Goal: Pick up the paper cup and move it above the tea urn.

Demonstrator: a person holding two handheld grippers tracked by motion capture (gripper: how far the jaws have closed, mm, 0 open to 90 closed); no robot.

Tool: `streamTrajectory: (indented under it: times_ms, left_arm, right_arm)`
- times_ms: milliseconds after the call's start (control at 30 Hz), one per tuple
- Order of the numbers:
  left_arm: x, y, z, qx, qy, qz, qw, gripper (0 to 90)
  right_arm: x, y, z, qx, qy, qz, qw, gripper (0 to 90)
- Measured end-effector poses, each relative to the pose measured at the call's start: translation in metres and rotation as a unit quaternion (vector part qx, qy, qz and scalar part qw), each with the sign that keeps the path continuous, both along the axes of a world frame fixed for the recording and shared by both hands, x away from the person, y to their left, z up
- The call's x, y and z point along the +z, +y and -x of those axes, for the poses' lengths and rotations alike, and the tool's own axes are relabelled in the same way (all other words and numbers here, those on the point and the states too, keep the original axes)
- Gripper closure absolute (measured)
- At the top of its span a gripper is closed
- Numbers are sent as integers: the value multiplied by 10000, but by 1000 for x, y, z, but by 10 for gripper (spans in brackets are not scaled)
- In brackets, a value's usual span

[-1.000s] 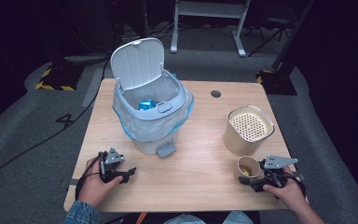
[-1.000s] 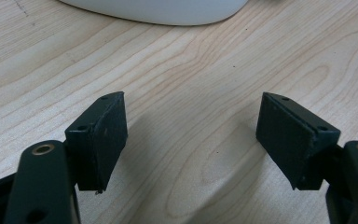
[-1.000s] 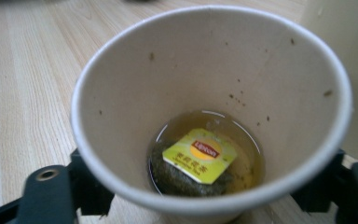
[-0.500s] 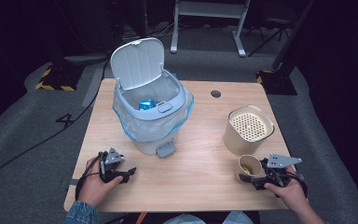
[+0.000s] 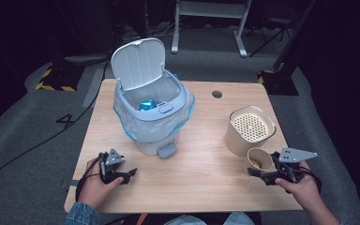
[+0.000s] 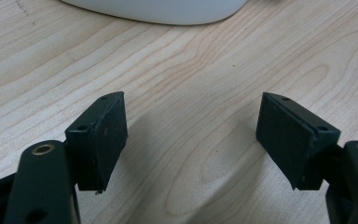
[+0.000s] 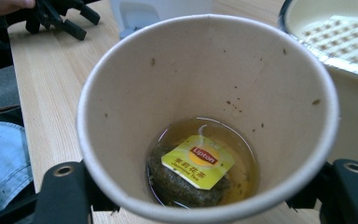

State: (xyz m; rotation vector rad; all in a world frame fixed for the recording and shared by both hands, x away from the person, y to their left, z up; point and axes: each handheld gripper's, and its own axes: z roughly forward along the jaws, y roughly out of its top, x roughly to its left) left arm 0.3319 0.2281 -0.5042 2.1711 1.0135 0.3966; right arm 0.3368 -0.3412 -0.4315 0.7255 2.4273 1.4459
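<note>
A paper cup (image 5: 259,158) stands at the table's front right, with my right gripper (image 5: 261,167) shut on it, one jaw on each side. The right gripper view looks down into the cup (image 7: 205,93): a little brown tea and a wet tea bag with a yellow Lipton tag (image 7: 198,161). My left gripper (image 5: 126,174) rests open near the front left edge of the table. Its pads (image 6: 100,135) stand wide apart over bare wood. A white pedal bin (image 5: 152,126) with a blue liner stands at the middle left, its lid (image 5: 138,63) up.
A beige canister (image 5: 249,130) with a perforated top stands just behind the cup, almost touching it. Something blue (image 5: 146,105) lies inside the bin. The bin's pedal (image 5: 167,150) points toward the person. A round cable hole (image 5: 217,94) sits near the table's far edge.
My right gripper has shifted a little to the right and away with the cup, closer to the canister. The left gripper has stayed put.
</note>
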Motion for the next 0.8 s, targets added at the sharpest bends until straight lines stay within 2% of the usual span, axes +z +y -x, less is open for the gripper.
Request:
streamTrajectory:
  times_ms: [67, 100, 167, 233, 267, 300, 367, 433, 467, 567, 667, 800]
  left_arm:
    - [0, 0, 0, 0, -8, -21, 10000, 251]
    - [0, 0, 0, 0, -8, -21, 10000, 251]
    - [0, 0, 1, 12, 3, -17, 10000, 251]
    - [0, 0, 1, 14, 3, -13, 10000, 250]
    - [0, 0, 1, 13, 3, -13, 10000, 251]
    - [0, 0, 1, 14, 3, -13, 10000, 251]
    - [0, 0, 1, 15, 7, -10, 10000, 251]
    - [0, 0, 1, 15, 5, -17, 10000, 251]
    - [0, 0, 1, 16, 4, -19, 10000, 250]
    - [0, 0, 1, 13, 8, -12, 10000, 249]
    - [0, 0, 1, 16, 7, -16, 10000, 249]
    - [0, 0, 1, 15, 7, -16, 10000, 249]
  right_arm:
    - [12, -4, 0, -26, -65, 35, 10000, 314]
    - [12, -4, 0, -26, -65, 35, 10000, 314]
    - [23, -7, -1, -24, -171, 34, 9998, 314]
    - [28, -8, -1, -19, -199, 30, 9998, 314]
    - [37, -10, -2, -17, -280, 31, 9996, 315]
    - [37, -10, -2, -17, -280, 31, 9996, 315]
    - [51, -13, -5, -50, -387, 32, 9992, 316]
    - [55, -15, -7, -65, -435, 54, 9990, 316]
    - [63, -17, -11, -104, -496, 55, 9987, 317]
    - [72, -21, -19, -157, -546, 5, 9984, 318]
    - [77, -23, -25, -174, -559, -45, 9983, 318]
    - [84, -26, -41, -238, -522, -92, 9983, 318]
